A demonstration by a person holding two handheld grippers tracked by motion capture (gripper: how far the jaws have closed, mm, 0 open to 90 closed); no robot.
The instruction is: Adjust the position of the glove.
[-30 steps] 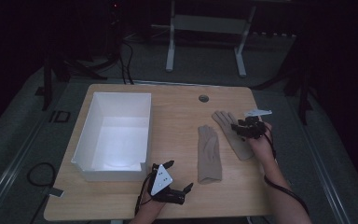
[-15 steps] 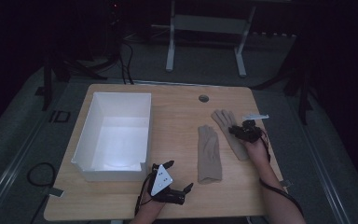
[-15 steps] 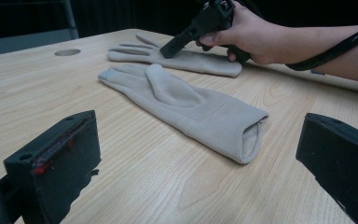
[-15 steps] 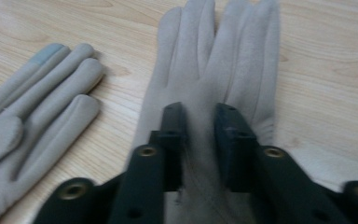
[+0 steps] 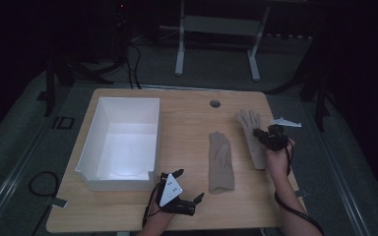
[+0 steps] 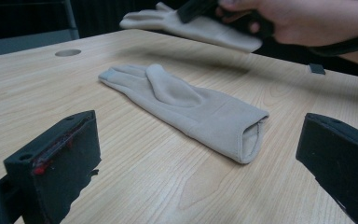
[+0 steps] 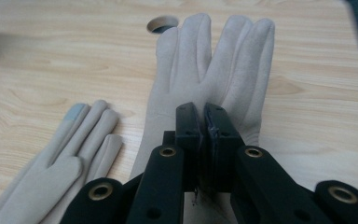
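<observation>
High view: 2 beige gloves lie on the wooden surface [image 5: 187, 113] right of the white box [image 5: 120, 142]. The right gripper [image 5: 262, 136] sits over the far glove [image 5: 250, 132]; the near glove [image 5: 220, 162] lies between both hands. The left gripper [image 5: 189, 189] rests near the front edge.

Left gripper view: its fingers [image 6: 56, 163] stand wide apart, released, the near glove [image 6: 186, 109] lying flat ahead of them. Beyond, the far glove [image 6: 196, 28] hangs lifted off the surface.

Right gripper view: the fingers [image 7: 207, 135] have just been closing and are clenched on the far glove [image 7: 214, 60] at its palm.
</observation>
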